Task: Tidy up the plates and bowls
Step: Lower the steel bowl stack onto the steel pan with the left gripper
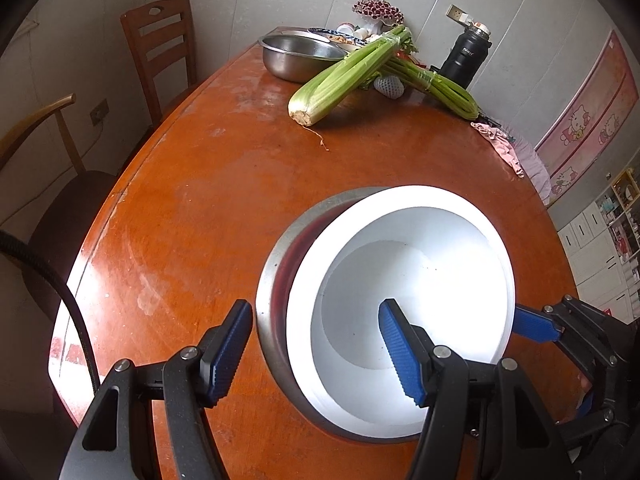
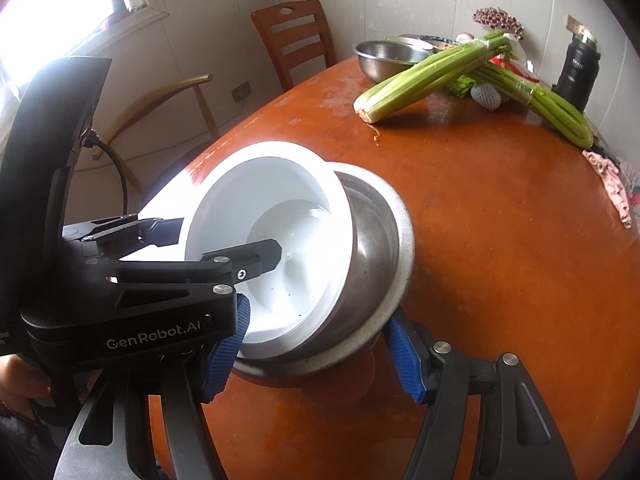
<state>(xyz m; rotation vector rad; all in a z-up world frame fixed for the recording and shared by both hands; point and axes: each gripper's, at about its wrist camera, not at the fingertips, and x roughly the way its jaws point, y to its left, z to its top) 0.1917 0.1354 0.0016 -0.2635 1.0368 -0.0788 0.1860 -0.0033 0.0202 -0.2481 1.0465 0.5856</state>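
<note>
A white bowl (image 1: 408,280) sits tilted inside a steel bowl (image 1: 276,280) on the brown table (image 1: 192,200). My left gripper (image 1: 316,352) is open, one finger outside the steel rim and one inside the white bowl. In the right wrist view the white bowl (image 2: 280,216) leans left in the steel bowl (image 2: 376,248). My right gripper (image 2: 312,356) is open, its fingers straddling the near rim of the steel bowl. The left gripper's finger (image 2: 264,258) reaches into the white bowl there. The right gripper's blue finger (image 1: 536,324) shows behind the bowls in the left wrist view.
At the far end lie two celery bunches (image 1: 344,76), a second steel bowl (image 1: 300,56), small dishes, a black flask (image 1: 466,58) and a pink cloth (image 1: 500,144). Two chairs (image 1: 160,48) stand at the left table edge.
</note>
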